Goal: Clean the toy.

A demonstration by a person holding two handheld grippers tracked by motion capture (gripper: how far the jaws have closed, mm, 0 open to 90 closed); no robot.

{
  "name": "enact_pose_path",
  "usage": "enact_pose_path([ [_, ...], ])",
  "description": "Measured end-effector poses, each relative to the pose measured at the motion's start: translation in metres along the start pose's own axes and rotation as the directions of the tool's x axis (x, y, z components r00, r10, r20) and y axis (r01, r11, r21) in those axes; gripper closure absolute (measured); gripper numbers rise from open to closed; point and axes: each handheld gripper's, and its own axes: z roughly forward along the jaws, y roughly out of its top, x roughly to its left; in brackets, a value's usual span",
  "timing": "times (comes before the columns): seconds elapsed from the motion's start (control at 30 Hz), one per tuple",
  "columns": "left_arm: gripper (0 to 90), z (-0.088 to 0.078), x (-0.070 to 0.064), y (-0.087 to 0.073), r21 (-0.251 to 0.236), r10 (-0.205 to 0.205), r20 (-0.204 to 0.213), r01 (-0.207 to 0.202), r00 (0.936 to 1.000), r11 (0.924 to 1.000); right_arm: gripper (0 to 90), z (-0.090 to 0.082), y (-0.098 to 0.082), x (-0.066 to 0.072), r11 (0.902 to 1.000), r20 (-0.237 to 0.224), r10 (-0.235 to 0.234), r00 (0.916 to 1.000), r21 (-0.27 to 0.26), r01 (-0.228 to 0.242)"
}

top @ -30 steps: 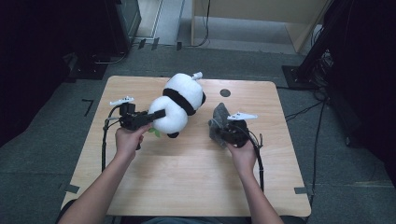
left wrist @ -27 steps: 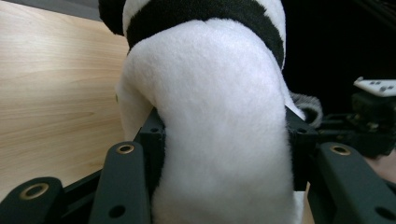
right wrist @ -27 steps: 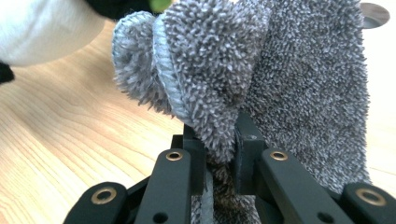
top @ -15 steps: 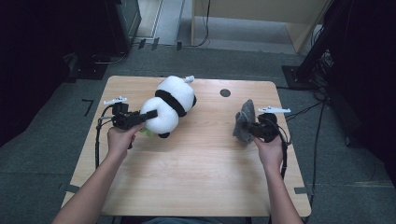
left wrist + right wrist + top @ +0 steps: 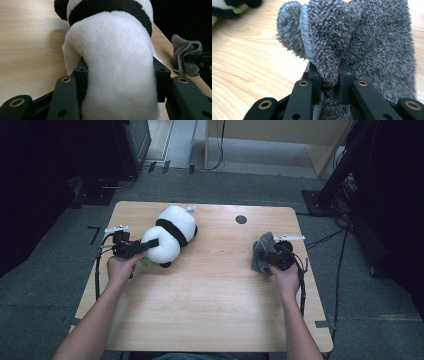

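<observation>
A black-and-white plush panda point(image 5: 170, 232) lies on the wooden table point(image 5: 210, 310), left of centre. My left gripper point(image 5: 150, 243) is shut on its white body, and in the left gripper view the plush point(image 5: 117, 72) bulges between the two jaws. A grey fuzzy cloth point(image 5: 261, 254) is bunched at the right side of the table, with my right gripper point(image 5: 267, 256) shut on it. In the right gripper view the cloth point(image 5: 352, 42) stands up from the pinched jaws, just above the wood. The cloth point(image 5: 186, 57) also appears far right in the left gripper view.
A round cable hole point(image 5: 241, 219) sits near the table's back edge. Dark equipment and cables stand on the carpet around the table. The person's forearms reach in from the front edge.
The left gripper has pulled the panda to the left. The right gripper has carried the grey cloth to the right, away from the panda.
</observation>
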Motion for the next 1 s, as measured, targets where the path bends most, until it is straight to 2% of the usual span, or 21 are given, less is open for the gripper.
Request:
enact_pose_path([
  [0.17,47.2,-0.004,0.016,0.000,-0.018,-0.041,-0.015,0.040,0.9991,0.9990,77.7,0.012,-0.002,-0.008,1.0000,0.053,-0.006,0.9986,-0.004,0.006],
  [0.2,46.9,-0.005,0.018,0.000,-0.018,-0.036,-0.021,0.035,0.9991,0.9992,77.5,0.015,-0.003,-0.011,0.9999,0.051,0.012,0.9986,0.006,-0.013],
  [0.3,46.0,-0.006,0.022,0.000,-0.024,-0.021,-0.030,0.020,0.9993,0.9995,76.1,0.018,-0.007,-0.015,0.9998,0.065,0.012,0.9978,0.012,-0.013],
  [0.43,44.8,-0.007,0.029,0.003,-0.027,-0.005,-0.055,0.004,0.9985,0.9996,70.1,0.019,-0.011,-0.021,0.9993,0.109,-0.036,0.9934,-0.005,0.037],
  [0.57,41.2,-0.006,0.033,0.003,-0.029,0.027,-0.060,-0.029,0.9978,0.9992,62.8,0.021,-0.014,-0.026,0.9990,0.086,-0.037,0.9956,-0.022,0.039],
  [0.73,29.2,-0.006,0.035,0.003,-0.038,0.026,-0.064,-0.028,0.9976,0.9989,56.0,0.020,-0.014,-0.024,0.9992,0.072,-0.033,0.9969,-0.019,0.034],
  [0.87,17.5,-0.005,0.031,0.007,-0.006,0.086,-0.076,-0.087,0.9933,0.9962,46.9,0.018,-0.013,-0.024,0.9994,0.066,-0.017,0.9976,-0.029,0.019],
  [0.93,15.0,-0.006,0.028,0.010,0.007,0.116,-0.097,-0.116,0.9885,0.9932,39.6,0.016,-0.012,-0.023,0.9992,0.086,-0.015,0.9962,-0.036,0.018],
  [1.0,14.1,-0.007,0.026,0.012,0.018,0.129,-0.114,-0.128,0.9851,0.9916,37.8,0.014,-0.010,-0.021,0.9989,0.117,-0.016,0.9930,-0.041,0.021],
])
